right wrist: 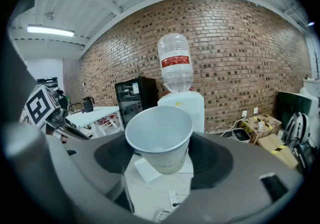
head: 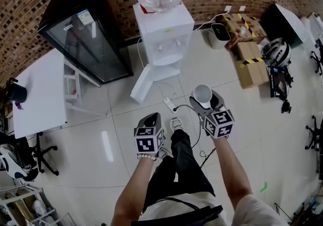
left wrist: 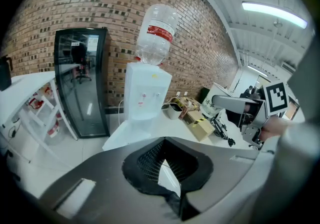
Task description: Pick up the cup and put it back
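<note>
A white paper cup (head: pixel 202 95) stands upright between the jaws of my right gripper (head: pixel 204 101), which is shut on it. In the right gripper view the cup (right wrist: pixel 162 138) fills the middle, mouth up and empty, with the dark pads of the right gripper (right wrist: pixel 164 157) against its sides. My left gripper (head: pixel 151 120) hangs lower left of it, holding nothing. Its jaws are drawn together in the left gripper view (left wrist: pixel 169 173), leaving only a thin wedge of floor visible. A white water dispenser (head: pixel 162 33) with a clear bottle stands ahead on the tiled floor.
A black glass-door fridge (head: pixel 86 38) stands left of the dispenser and a white table (head: pixel 38 91) further left. A power strip (head: pixel 169 104) and cables lie on the floor under the grippers. Cardboard boxes (head: pixel 252 63) and a helmet (head: pixel 276 52) sit at the right.
</note>
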A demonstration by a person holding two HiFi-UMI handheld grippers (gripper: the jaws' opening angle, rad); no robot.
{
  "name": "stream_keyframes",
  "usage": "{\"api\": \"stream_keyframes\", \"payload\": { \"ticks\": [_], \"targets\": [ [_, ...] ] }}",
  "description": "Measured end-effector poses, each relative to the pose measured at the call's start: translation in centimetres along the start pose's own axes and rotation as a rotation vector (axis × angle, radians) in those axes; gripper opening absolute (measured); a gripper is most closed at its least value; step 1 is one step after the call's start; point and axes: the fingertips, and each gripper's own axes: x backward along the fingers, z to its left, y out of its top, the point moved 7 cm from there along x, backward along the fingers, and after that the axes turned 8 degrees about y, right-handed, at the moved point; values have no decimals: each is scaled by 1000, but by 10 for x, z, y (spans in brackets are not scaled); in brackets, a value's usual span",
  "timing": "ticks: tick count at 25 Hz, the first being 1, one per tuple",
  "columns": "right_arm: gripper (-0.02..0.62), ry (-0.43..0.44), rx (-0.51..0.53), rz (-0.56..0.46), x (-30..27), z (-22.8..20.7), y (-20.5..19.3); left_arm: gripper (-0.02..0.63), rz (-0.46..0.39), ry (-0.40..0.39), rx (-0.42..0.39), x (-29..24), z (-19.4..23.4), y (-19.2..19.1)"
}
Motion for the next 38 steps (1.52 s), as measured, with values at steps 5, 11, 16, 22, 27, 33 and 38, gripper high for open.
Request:
{"api": "stream_keyframes", "payload": {
  "ticks": [5,11,16,22,27,33,38],
  "targets": [
    [339,17,-6,29,-56,-40,-32,1,29,-14,-17,-57,7,0],
    [339,17,1,59,-134,-95,-95,1,44,-29,-38,-149,23,-2],
    [339,-31,-30,88,-193,-148,-165,0,60,-68,-84,-245,33,-15],
    [339,-22,-7,123,-274,-183,-249,1,70,-61,-86,-348,65,-45],
    [339,-14,26,113,-346,-199,-302,1,63,-76,-100,-420,94,-68],
    [341,-28,11,102,-437,-227,-358,1,63,-100,-164,-502,126,-86],
    [341,-31,11,113,-506,-241,-393,2,89,-94,-185,-550,142,-92]
  ]
}}
